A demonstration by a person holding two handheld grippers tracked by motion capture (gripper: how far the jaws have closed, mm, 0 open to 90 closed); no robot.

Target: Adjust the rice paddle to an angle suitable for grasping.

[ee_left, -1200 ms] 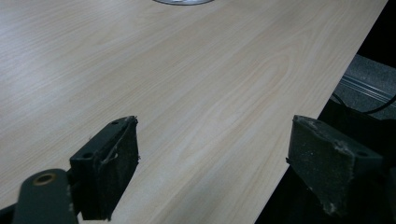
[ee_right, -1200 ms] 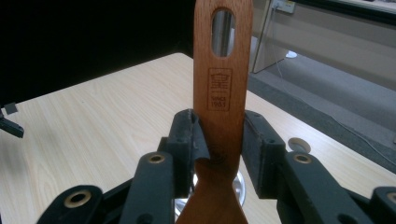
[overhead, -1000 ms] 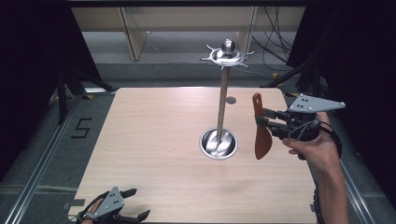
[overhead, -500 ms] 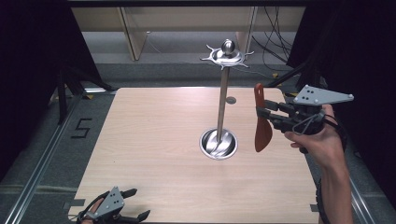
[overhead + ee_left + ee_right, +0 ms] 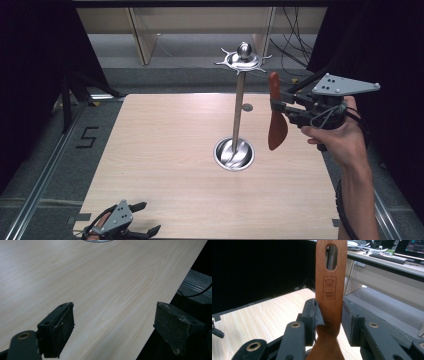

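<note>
Right gripper [image 5: 278, 109]: fingers clenched on wooden spatula [image 5: 329, 290]; its hanging slot and stamped mark visible in the right gripper view. Left gripper [image 5: 115, 332]: fingers released over counter [image 5: 105, 285].

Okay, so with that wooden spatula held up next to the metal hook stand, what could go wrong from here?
1. The right gripper clamps the reddish-brown wooden spatula on its narrow handle, blade hanging down; it might pivot or slip.
2. The tall silver hook stand rises from a small round base; a nudge might tip it.
3. The slot in the handle looks narrow, so it could miss a hook.
4. The open left gripper rests far off, unable to steady anything.
</note>
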